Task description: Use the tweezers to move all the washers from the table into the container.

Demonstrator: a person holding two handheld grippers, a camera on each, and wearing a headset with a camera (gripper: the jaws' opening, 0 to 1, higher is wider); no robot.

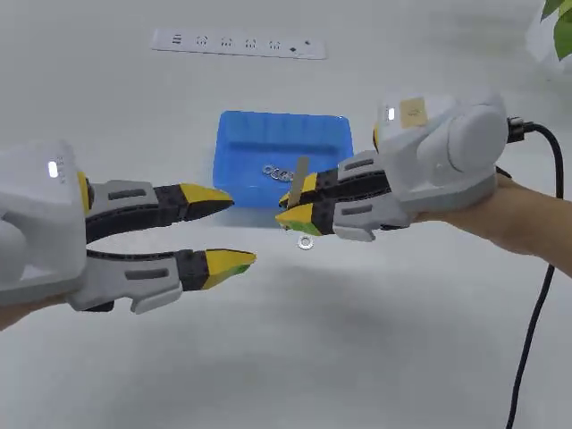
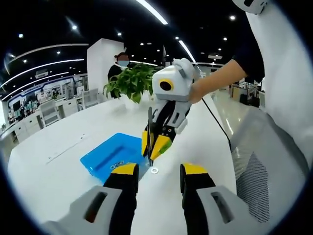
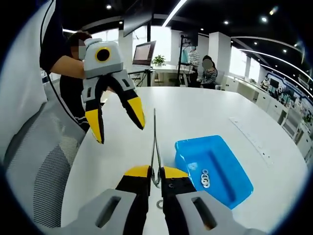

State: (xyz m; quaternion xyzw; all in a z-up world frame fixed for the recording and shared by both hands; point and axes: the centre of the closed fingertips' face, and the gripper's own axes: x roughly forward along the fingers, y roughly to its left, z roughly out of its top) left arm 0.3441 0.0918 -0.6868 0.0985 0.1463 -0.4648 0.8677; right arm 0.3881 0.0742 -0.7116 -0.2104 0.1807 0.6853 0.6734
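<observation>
A blue container (image 1: 234, 147) sits on the white table with several washers (image 1: 277, 172) inside. One loose washer (image 1: 307, 242) lies on the table just in front of it. My right gripper (image 1: 290, 207) is shut on thin metal tweezers (image 1: 299, 170) and hovers just above that washer. The tweezers (image 3: 154, 142) run forward from between its jaws, with the loose washer (image 3: 160, 203) low between them and the container (image 3: 222, 156) to the right. My left gripper (image 1: 228, 228) hangs open at the left, holding nothing. From it I see the right gripper (image 2: 156, 142), washer (image 2: 154, 170) and container (image 2: 105, 152).
A white power strip (image 1: 237, 43) lies at the table's far side. A green plant (image 1: 559, 22) stands at the far right corner. A black cable (image 1: 536, 304) trails from the right gripper. The person's forearm (image 1: 527, 219) reaches in from the right.
</observation>
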